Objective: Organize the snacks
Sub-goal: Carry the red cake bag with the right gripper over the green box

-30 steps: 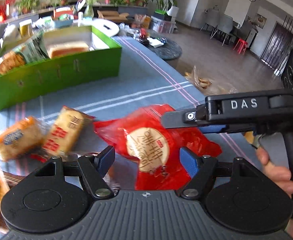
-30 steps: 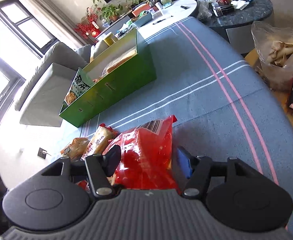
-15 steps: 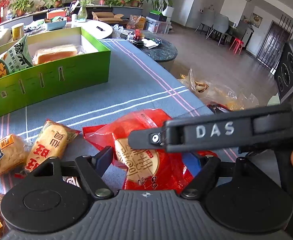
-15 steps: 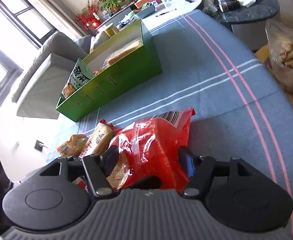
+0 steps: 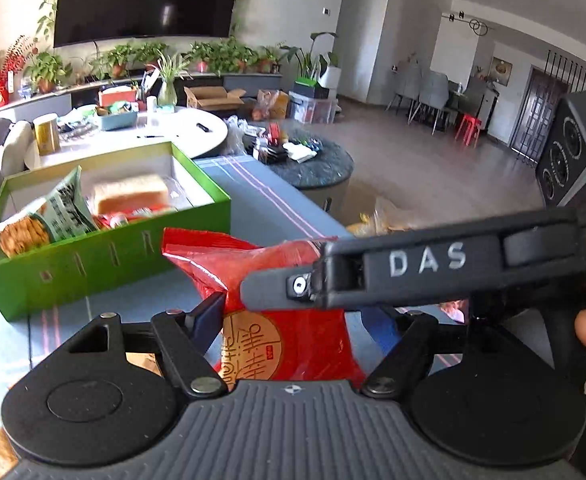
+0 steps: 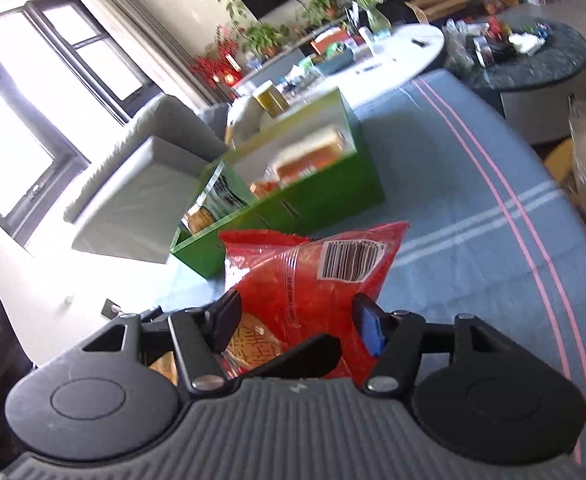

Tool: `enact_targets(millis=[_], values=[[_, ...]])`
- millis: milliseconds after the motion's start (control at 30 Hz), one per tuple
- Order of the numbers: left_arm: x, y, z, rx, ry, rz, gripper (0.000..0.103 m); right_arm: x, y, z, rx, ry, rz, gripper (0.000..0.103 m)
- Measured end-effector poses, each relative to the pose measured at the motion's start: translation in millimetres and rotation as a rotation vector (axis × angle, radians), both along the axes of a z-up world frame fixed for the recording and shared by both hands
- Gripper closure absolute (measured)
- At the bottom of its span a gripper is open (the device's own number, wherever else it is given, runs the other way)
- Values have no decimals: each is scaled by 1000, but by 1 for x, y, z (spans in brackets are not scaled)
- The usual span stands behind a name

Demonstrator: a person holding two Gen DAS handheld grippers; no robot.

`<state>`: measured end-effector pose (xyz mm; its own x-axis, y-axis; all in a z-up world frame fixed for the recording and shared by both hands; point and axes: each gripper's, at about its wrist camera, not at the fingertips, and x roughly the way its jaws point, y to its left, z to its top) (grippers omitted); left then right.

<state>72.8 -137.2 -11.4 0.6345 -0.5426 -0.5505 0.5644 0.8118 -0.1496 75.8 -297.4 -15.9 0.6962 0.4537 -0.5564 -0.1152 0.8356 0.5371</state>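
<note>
Both tongs have come up off the cloth since a second ago, and the red bag (image 5: 277, 280) has risen with them; it lay flat on the blue cloth (image 6: 473, 184) then, and now it stands up between the fingers, its top edge level with the green box (image 5: 105, 264) beyond. The right tongs (image 6: 299, 326) have just been closing, and both pads press into the bag's sides, barcode end away from them, so they grip it. The left tongs (image 5: 293, 324) stand about half open and have just been narrowing; the bag sits between their fingers, the left finger (image 5: 207, 318) against its edge, the right one apart from it. The right tongs' arm crosses just ahead of the left tongs, over the bag.
</note>
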Motion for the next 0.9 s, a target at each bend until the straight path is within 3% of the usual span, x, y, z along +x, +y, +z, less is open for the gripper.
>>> enact_targets(millis=[267, 533, 900], values=[[23, 12, 29, -5, -61, 54, 32, 21, 14, 32, -9, -110, 12, 37], [69, 14, 55, 19, -132, 99, 33, 69, 18, 51, 31, -149, 33, 37], [134, 19, 49, 12, -119, 123, 33, 122, 18, 47, 49, -149, 34, 37]])
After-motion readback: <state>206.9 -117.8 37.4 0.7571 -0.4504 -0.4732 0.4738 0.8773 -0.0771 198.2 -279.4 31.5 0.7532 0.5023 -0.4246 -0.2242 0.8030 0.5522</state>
